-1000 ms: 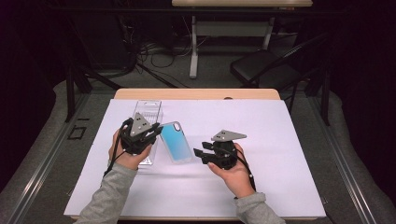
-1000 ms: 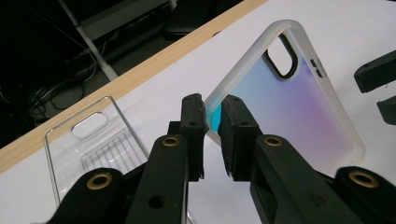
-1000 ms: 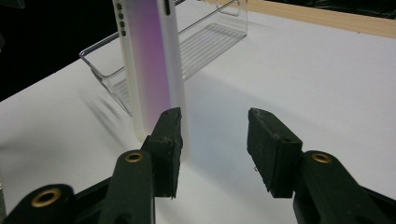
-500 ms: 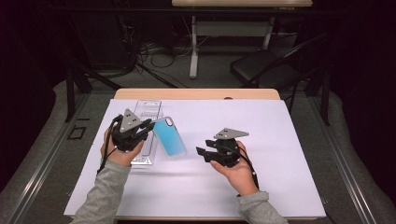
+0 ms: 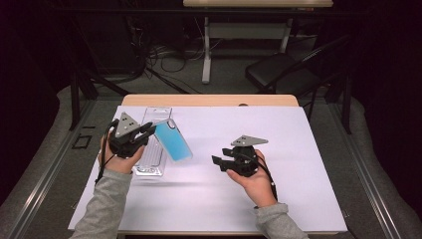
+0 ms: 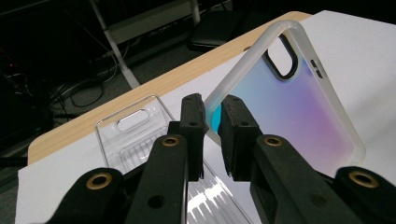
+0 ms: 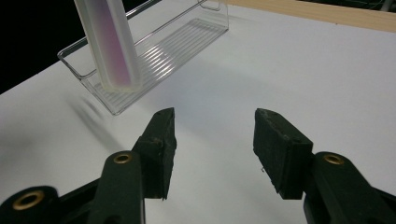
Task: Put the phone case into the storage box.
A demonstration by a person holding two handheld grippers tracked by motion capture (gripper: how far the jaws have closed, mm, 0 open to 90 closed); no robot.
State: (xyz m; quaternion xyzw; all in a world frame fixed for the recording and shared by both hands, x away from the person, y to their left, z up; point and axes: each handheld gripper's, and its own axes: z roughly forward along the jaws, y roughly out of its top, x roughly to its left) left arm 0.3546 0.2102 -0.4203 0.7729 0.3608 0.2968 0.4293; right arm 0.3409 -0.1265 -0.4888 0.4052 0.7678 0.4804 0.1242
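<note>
Above the tray (image 5: 149, 167), left claw (image 6: 212, 121) pinches phone case (image 6: 289, 100).

A black chair (image 5: 286, 74) stands beyond the table (image 5: 209, 100), cables (image 5: 164, 55) nearby.

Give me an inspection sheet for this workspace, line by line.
Surface: white sheet over a wooden table.
Job's things: blue phone case lifted and tilted; clear plastic tray lying flat beneath it.
Clutter: nothing seen.
Tongs: left tongs shut on the phone case's edge; right tongs open, holding nothing, above the sheet.
Cables: a black cable trails along the left wrist; loose cables on the floor behind.
Surroundings: dark room, black chair, table legs.
</note>
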